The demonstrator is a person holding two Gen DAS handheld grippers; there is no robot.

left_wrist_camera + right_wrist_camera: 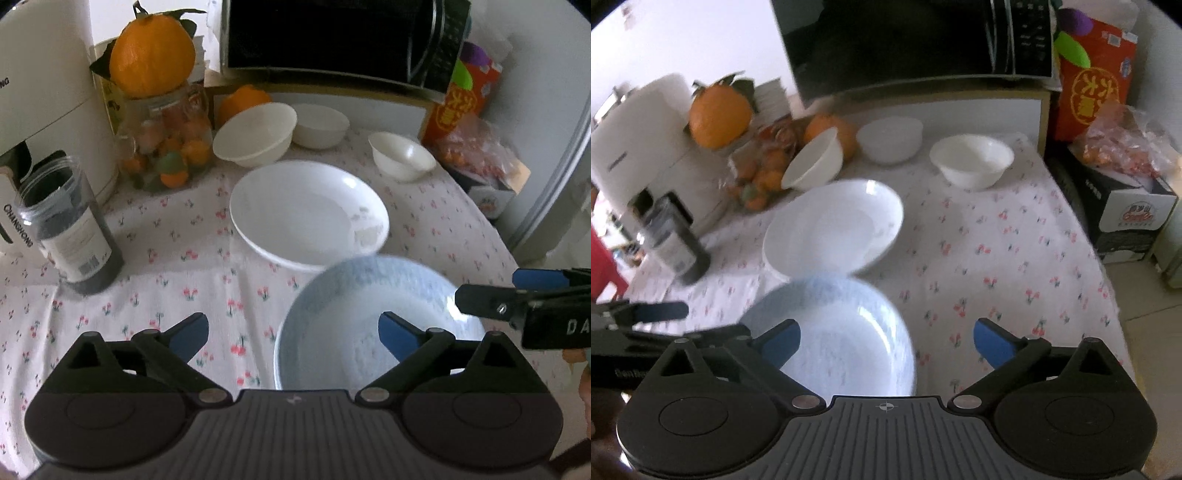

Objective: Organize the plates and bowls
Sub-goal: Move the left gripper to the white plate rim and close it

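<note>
Pale blue plate [834, 339], white plate [833, 229], white tablecloth [997, 266] with pink cherry print.

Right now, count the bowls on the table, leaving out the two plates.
3. A tilted bowl leans by the fruit jar, a second bowl stands below the microwave, and a small bowl sits farthest right. More may be hidden behind these.

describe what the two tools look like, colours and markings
Both match: the left tool and right tool have black linkage arms with silver pivot pins, blue finger pads, and a ribbed dark grey body with a small crosshair mark. White lettering on the right tool's side is only partly readable. No cables or sleeves show.
</note>
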